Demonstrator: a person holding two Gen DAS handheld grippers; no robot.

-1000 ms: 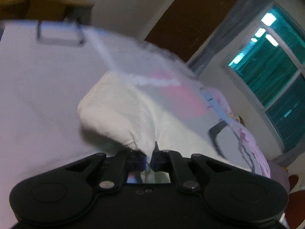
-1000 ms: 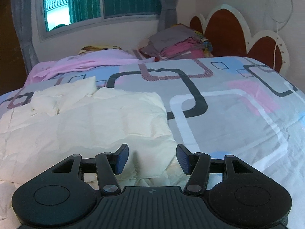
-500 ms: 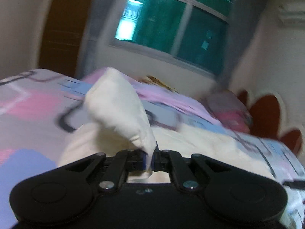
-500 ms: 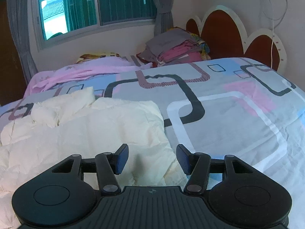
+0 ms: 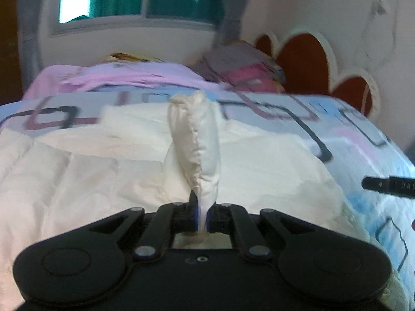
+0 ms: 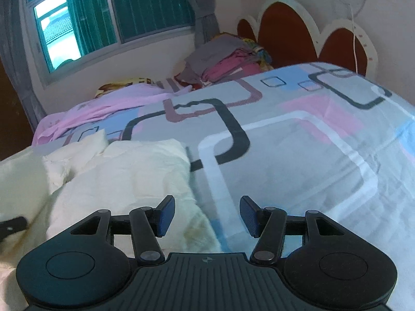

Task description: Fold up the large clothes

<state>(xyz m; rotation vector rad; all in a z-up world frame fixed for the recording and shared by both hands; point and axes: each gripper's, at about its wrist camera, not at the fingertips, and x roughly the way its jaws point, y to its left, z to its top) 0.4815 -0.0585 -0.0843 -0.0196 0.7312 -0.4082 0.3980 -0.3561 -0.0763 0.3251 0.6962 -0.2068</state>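
The left gripper was closed on a pinch of the cream garment; the cloth passed between its two jaws and rose just ahead of them as a puffed, upright fold with a stitched seam along its front; the rest of the garment lay spread on the bed, ahead of this gripper and to both of its sides, wrinkled and partly doubled over itself. Far to the right of the left gripper, at the edge of its view, a black part of the right gripper showed above the bedsheet; the picture there was blurred.

The right gripper stood about half open and held nothing; its blue pads faced each other with bare space between them; below that space were the right edge of the cream garment and the patterned bedsheet; I could not tell if the pads touched the cloth. Most of the garment lay ahead and to the left of this gripper. At its far left a small black piece of the left gripper was visible over the cloth.

Far ahead of both grippers, a pink cloth lay along the far edge of the bed, and a pile of folded clothes sat near the headboard, under the window.
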